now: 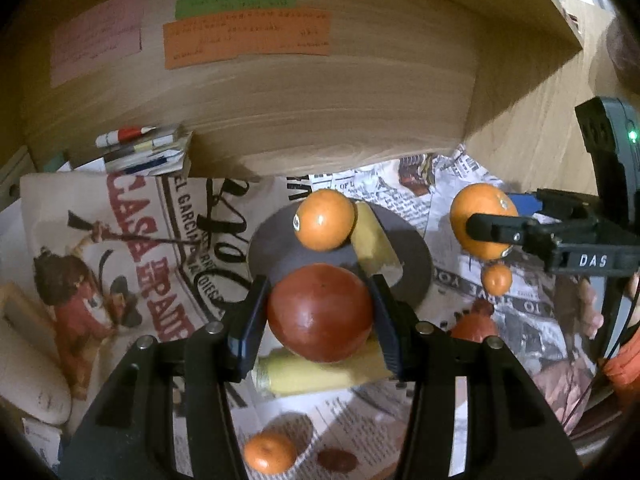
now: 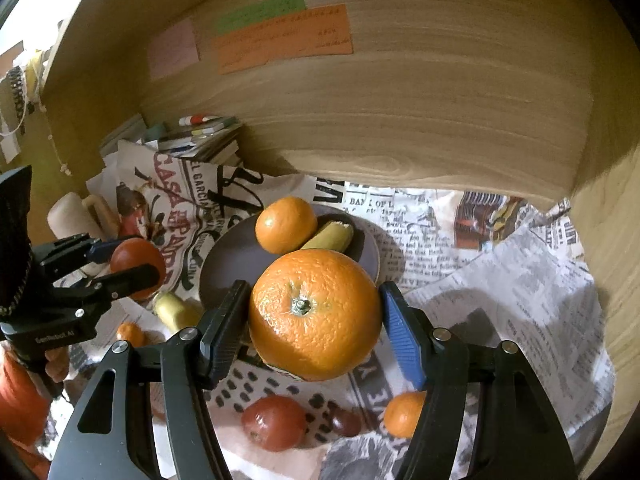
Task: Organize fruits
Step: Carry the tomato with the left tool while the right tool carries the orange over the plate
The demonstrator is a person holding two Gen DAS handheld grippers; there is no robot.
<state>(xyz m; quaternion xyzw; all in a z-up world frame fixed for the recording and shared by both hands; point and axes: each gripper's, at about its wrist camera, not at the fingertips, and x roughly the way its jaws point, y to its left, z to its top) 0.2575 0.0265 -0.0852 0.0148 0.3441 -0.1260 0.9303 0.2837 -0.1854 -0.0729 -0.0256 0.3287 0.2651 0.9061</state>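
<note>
With my left gripper (image 1: pixel 320 316) clamped on a tomato (image 1: pixel 319 312) and my right gripper (image 2: pixel 316 328) on an orange (image 2: pixel 315 314), both above the plate (image 2: pixel 232 260), only one orange and a banana sit there, several fruits waiting beside it.

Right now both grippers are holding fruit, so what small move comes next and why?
Probably carry the left gripper and its red tomato forward over the dark plate, which already holds an orange. The right gripper holds a large orange.
</note>
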